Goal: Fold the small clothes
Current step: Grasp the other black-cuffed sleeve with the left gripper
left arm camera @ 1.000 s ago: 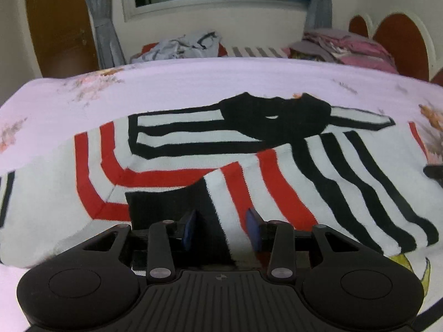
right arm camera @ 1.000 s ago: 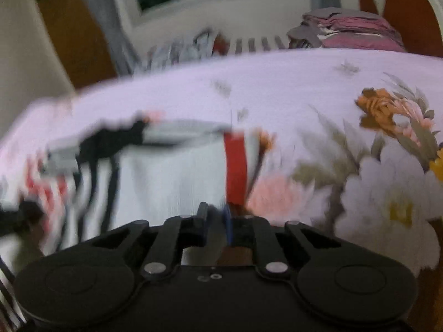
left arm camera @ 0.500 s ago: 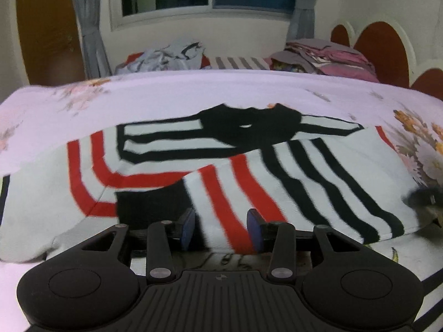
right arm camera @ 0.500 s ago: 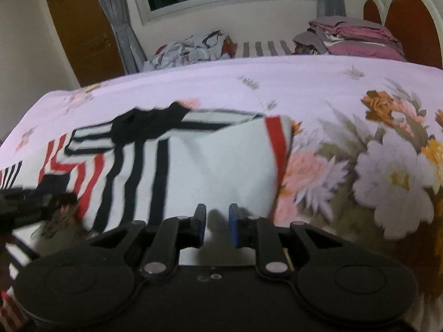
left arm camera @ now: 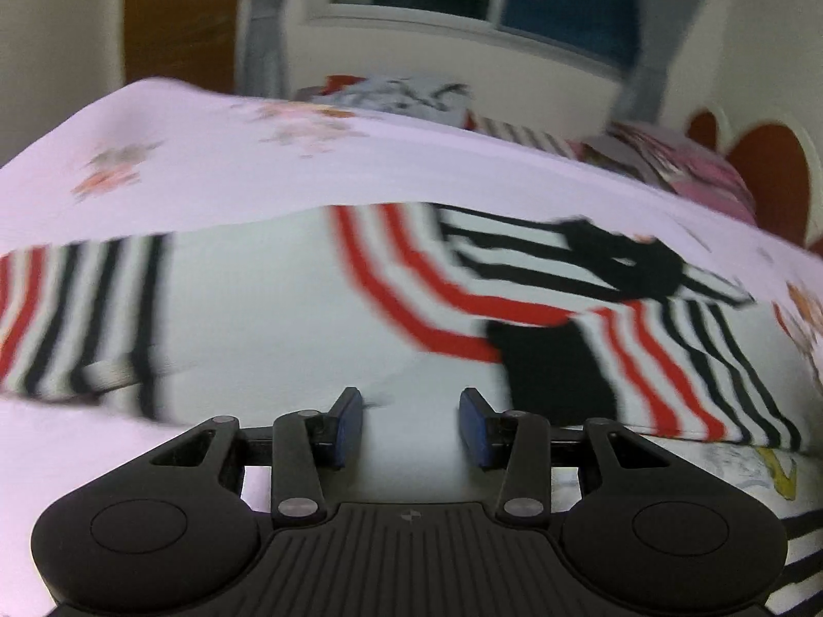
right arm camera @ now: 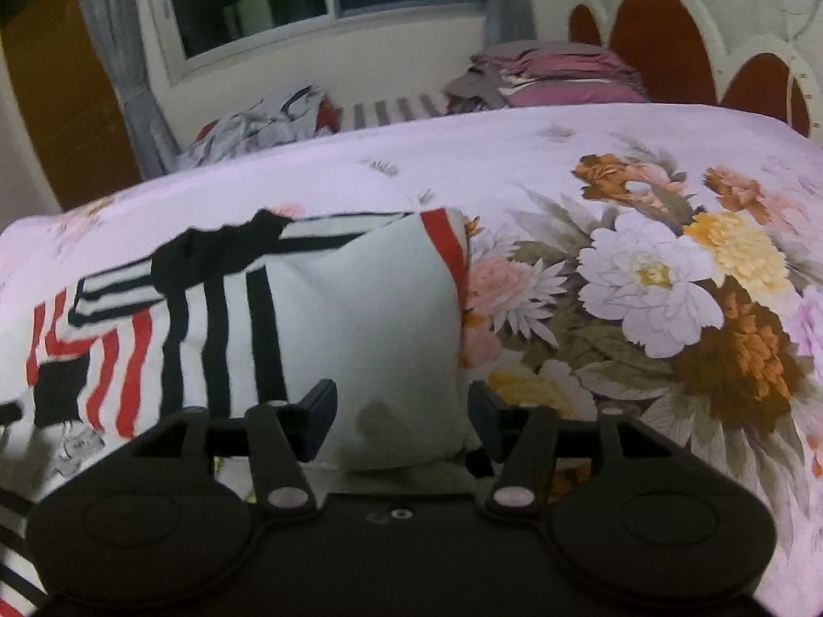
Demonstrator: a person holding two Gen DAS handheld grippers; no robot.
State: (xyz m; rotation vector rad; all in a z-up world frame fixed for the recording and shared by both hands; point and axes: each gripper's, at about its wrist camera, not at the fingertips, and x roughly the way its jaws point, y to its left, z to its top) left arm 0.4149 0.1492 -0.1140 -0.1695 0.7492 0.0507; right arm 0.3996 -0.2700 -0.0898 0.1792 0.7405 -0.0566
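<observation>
Right gripper [right arm camera: 401, 419]: jaws opening, white hem of the striped sweater [right arm camera: 319, 308] between them, pads not pressing. Left gripper [left arm camera: 410, 424]: jaws partly apart, gripping nothing, above the white fabric. Sweater lies partly folded on the floral bedspread [right arm camera: 643, 283]. Loose clothes [right arm camera: 257, 126] heaped behind; no containers.

Left gripper [left arm camera: 410, 419], jaws apart and empty, over the striped shirt [left arm camera: 288, 308].
</observation>
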